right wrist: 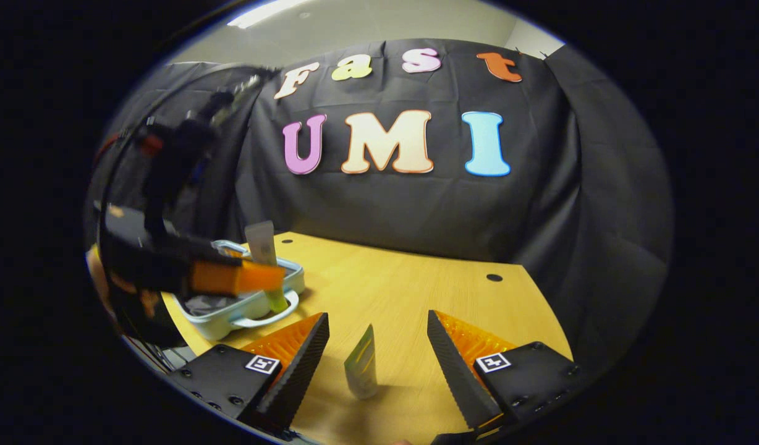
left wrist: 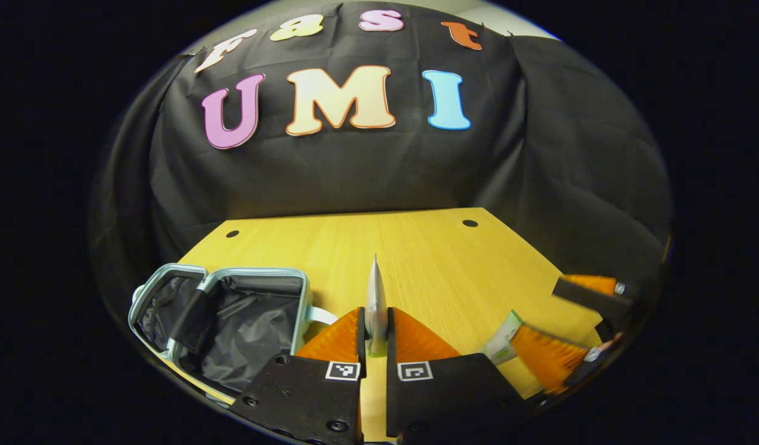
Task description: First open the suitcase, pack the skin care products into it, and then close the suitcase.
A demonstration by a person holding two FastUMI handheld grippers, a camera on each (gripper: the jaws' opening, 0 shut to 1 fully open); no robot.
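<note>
1. Silvery, the thin flattened plastic tube [left wrist: 375, 296] is pinched between both fingers of the left gripper [left wrist: 374, 337]; it stands crimped end up, just right of the pale mint-green hard-shell suitcase [left wrist: 225, 321].
2. Seen from the right gripper view, that tube [right wrist: 265, 253] hangs over the suitcase [right wrist: 256, 296] near its right rim. A narrow pinch on slick plastic could let it twist or slide out, and it might then land on the yellow wooden table [left wrist: 429, 259] rather than inside.
3. Spread wide, the right gripper [right wrist: 376, 346] holds nothing; a small green-and-white plastic tube [right wrist: 362, 364] stands between its fingers, touching neither. Closing off-centre could topple it.
4. Lying open, the suitcase shows a dark grey fabric lining [left wrist: 243, 327] with a black strap [left wrist: 191, 318]; I make out no products inside.
</note>
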